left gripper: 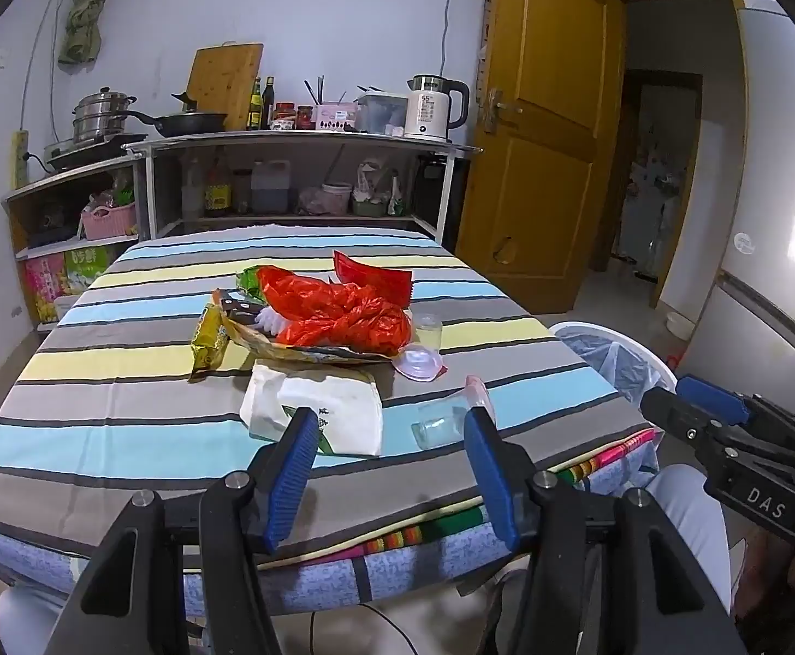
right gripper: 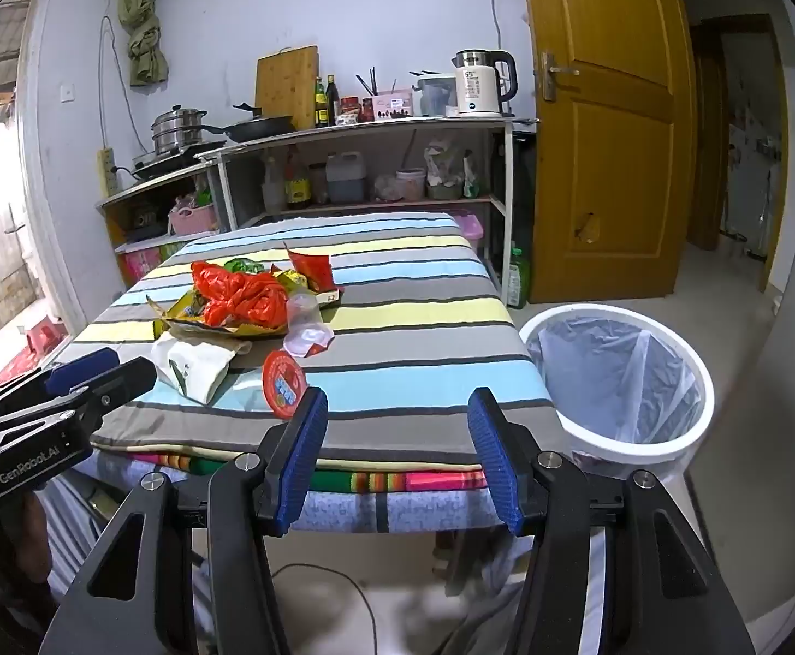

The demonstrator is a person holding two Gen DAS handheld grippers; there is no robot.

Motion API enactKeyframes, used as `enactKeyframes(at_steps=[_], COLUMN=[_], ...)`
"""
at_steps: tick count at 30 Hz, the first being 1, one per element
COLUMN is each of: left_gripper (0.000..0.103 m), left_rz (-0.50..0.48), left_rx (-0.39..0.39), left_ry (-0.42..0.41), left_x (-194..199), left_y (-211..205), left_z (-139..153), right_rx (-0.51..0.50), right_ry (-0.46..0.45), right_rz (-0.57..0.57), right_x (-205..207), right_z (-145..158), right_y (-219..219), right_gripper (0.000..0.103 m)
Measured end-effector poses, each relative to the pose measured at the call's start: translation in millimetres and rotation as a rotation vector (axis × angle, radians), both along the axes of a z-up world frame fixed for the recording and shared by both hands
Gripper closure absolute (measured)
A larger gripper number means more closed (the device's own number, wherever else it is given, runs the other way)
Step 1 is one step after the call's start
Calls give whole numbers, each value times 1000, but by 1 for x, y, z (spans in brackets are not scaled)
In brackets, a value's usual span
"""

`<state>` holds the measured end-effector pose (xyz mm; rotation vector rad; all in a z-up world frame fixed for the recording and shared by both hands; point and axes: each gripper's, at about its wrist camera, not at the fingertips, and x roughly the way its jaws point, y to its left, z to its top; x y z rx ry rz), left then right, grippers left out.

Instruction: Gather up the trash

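**Both grippers empty at the table's near edge**

Your left gripper is spread wide with nothing between its blue pads, hanging over the near edge of the striped table. Your right gripper is likewise parted and empty, off the table's near right corner.

Just beyond the left pads lie one white paper bag and one clear cup on its side, its red lid facing right. Farther in sits the heap: one crumpled red plastic bag, one red wrapper, one yellow packet, one upright clear cup.

One white bin, lined with clear plastic, stands on the floor right of the table.
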<state>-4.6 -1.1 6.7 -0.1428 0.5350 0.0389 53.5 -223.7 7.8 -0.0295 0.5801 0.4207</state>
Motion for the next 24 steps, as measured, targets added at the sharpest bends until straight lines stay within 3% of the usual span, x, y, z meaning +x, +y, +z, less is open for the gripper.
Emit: enactKeyframes(at_steps=[24], left_gripper=[48], left_rz=[21], left_rx=[-4], left_ry=[-3], left_x=[1], left_y=[3], left_z=[-3], right_rx=[2], right_ry=[-2], right_rz=[-1], right_x=[0], right_z=[-2], right_y=[0], right_gripper=[48])
